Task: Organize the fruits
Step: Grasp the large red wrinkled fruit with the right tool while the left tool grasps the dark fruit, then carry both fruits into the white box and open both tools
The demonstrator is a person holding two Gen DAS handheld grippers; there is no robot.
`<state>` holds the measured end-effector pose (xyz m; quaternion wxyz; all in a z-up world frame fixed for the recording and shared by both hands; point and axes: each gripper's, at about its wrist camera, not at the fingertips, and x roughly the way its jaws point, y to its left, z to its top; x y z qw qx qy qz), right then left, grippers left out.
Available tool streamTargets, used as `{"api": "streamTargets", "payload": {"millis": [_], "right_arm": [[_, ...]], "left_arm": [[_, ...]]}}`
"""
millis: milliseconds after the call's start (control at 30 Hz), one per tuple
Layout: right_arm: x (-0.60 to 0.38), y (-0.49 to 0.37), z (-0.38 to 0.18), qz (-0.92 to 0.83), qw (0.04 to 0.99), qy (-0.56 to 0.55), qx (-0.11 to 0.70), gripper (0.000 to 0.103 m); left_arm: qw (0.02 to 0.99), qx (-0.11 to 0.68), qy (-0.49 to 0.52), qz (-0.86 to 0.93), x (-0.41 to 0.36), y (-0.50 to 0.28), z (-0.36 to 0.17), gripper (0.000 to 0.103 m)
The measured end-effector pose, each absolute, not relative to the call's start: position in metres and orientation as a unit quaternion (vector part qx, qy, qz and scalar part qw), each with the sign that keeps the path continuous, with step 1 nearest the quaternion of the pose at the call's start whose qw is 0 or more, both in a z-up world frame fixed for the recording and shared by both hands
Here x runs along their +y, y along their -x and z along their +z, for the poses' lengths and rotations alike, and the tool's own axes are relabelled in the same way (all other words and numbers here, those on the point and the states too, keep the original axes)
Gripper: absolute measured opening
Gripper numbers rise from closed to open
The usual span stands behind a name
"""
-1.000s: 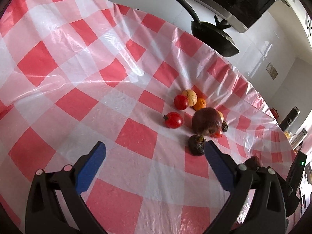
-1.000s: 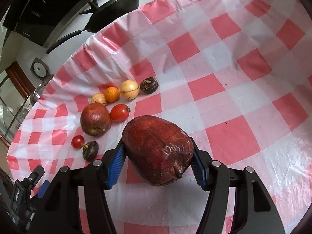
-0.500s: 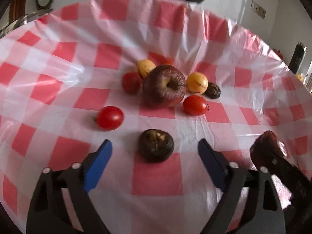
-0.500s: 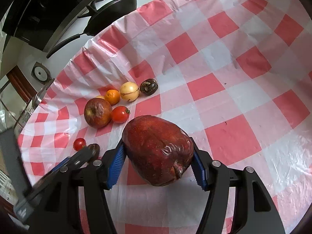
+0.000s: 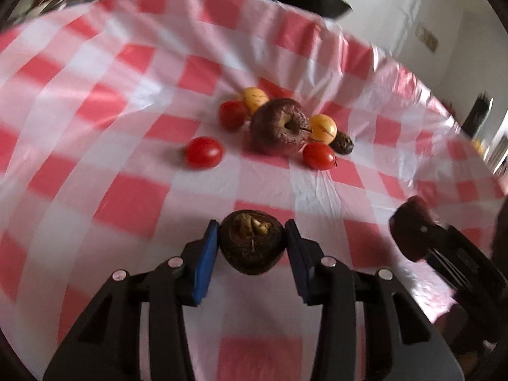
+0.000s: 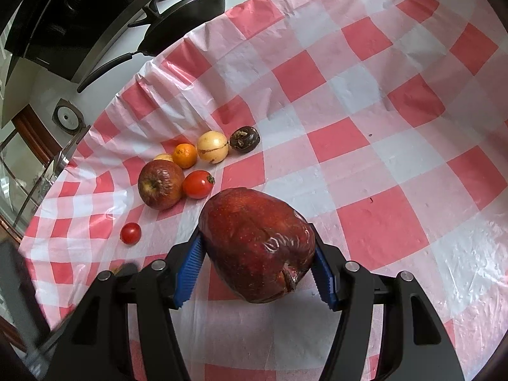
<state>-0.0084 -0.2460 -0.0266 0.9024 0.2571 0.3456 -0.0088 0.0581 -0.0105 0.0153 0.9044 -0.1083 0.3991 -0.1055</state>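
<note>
Right now the left gripper (image 5: 252, 241) has its jaws just closed in around a dark fruit (image 5: 251, 242), a small, wrinkled, roundish thing with a pale split top, sitting squarely between the blue pads (image 5: 207, 255). Both pads appear to touch its flanks, so I read this as a grip, though only just made; the frame is blurred, and whether the fruit has left the tablecloth (image 5: 95, 127) I cannot tell. The right gripper (image 6: 258, 262) is clenched on a big red apple (image 6: 257, 246), held clear above the tablecloth (image 6: 381, 127) with its long axis tilted away from the camera and its stem end low near the right pad. What matters for the next move is where the pile lies: in the left view the main cluster sits straight ahead of the jaws, well apart from the held fruit, with the brown apple (image 5: 279, 126) at its middle, tomatoes (image 5: 204, 152) to either side and yellow fruits (image 5: 323, 128) behind. A second dark fruit (image 5: 342, 142) lies at the cluster's far right edge, so a matching place would be ahead and slightly right. In the right view the same cluster lies up and to the left of the red apple. The left hand looks nearer to it. Being soft and shrivelled, the dark fruit may well squash or slip.
</note>
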Motion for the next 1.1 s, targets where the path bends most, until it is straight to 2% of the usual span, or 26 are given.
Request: {"api": "streamTargets", "payload": {"millis": [233,667,833,1100], "right_arm": [[-0.245,0.008,-0.026,-0.007,0.904,-0.252,0.346,0.061],[-0.246,0.007,-0.027,-0.007,0.903,-0.26,0.343,0.061],[-0.24,0.009,-0.027,-0.02,0.898,-0.244,0.366,0.061],[-0.182,0.083,-0.006,0.062,0.901,-0.227,0.364,0.061]], "left_arm": [[0.908,0.366,0.181,-0.094,0.027,-0.035,0.02,0.042],[0.907,0.358,0.195,-0.107,0.029,-0.034,0.018,0.042],[0.907,0.354,0.204,-0.1,0.037,-0.026,0.021,0.042],[0.92,0.321,0.215,-0.065,0.093,0.064,0.036,0.042]]}}
